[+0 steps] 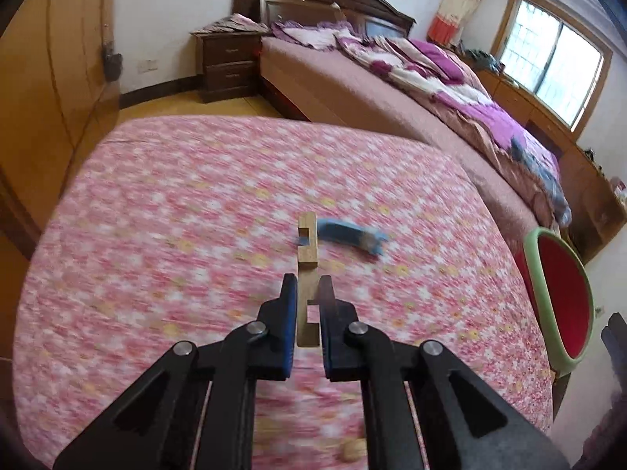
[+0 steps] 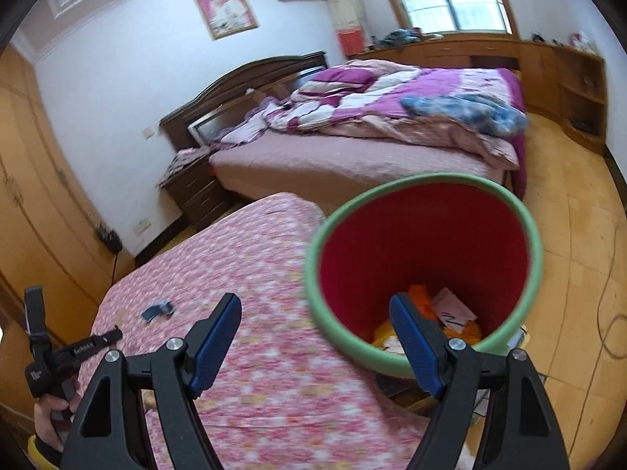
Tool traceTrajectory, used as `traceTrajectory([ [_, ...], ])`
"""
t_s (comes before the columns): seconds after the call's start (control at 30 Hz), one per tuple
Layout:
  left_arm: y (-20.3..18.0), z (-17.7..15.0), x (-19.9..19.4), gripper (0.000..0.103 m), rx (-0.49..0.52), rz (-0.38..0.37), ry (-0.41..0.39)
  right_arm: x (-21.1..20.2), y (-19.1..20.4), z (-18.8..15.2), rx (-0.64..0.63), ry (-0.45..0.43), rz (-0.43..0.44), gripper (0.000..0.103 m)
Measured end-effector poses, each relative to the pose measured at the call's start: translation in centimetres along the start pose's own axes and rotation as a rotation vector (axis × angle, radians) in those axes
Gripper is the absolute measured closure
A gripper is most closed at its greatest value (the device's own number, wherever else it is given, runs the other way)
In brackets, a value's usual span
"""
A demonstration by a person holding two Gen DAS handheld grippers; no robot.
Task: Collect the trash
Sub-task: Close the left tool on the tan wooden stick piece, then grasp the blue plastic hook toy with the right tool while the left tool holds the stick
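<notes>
The jaws of the left gripper (image 1: 307, 286) are clamped on a notched wooden piece (image 1: 307, 274); a blue scrap (image 1: 352, 235) lies beyond them. The right gripper (image 2: 315, 313) gapes empty, its right finger over the green-rimmed red bin (image 2: 431, 243).

My left tool (image 1: 307, 293) is showing matt black plastic arms, shiny metal rivets and blue textured pads, and it is pinching a notched piece of pale, smooth bare wood (image 1: 307, 258). The worktop (image 1: 156, 235) is wearing a soft pink flowered cloth. The bin (image 2: 423, 274) is looking like smooth plastic, red inside with a matt green rim. The floor (image 2: 568, 215) is shining as glossy wood.
</notes>
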State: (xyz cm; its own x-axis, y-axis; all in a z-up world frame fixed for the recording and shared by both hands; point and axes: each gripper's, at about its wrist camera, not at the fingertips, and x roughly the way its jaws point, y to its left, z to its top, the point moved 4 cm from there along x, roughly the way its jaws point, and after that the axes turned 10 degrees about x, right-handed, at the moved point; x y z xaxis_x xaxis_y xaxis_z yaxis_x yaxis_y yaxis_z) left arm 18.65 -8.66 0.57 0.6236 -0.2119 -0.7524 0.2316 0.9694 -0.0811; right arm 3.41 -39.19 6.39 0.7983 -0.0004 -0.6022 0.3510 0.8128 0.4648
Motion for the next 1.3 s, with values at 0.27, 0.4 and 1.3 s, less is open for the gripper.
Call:
traceTrajectory([
  [0.27,6.8,0.0,-2.2,0.093,-0.026,0.074,-0.039,4.4,8.6,-1.9,-0.162,0.119,0.078,0.023],
  [0.4,9.5,0.0,-2.2,0.093,-0.067,0.092,-0.051,7.3,12.5,-3.4,-0.193,0.171,0.101,0.023],
  [1.3,14.9,-0.9,2.6,0.093,-0.233,0.029,-0.066,22.0,22.4,-10.2,-0.304,0.297,-0.081,0.009],
])
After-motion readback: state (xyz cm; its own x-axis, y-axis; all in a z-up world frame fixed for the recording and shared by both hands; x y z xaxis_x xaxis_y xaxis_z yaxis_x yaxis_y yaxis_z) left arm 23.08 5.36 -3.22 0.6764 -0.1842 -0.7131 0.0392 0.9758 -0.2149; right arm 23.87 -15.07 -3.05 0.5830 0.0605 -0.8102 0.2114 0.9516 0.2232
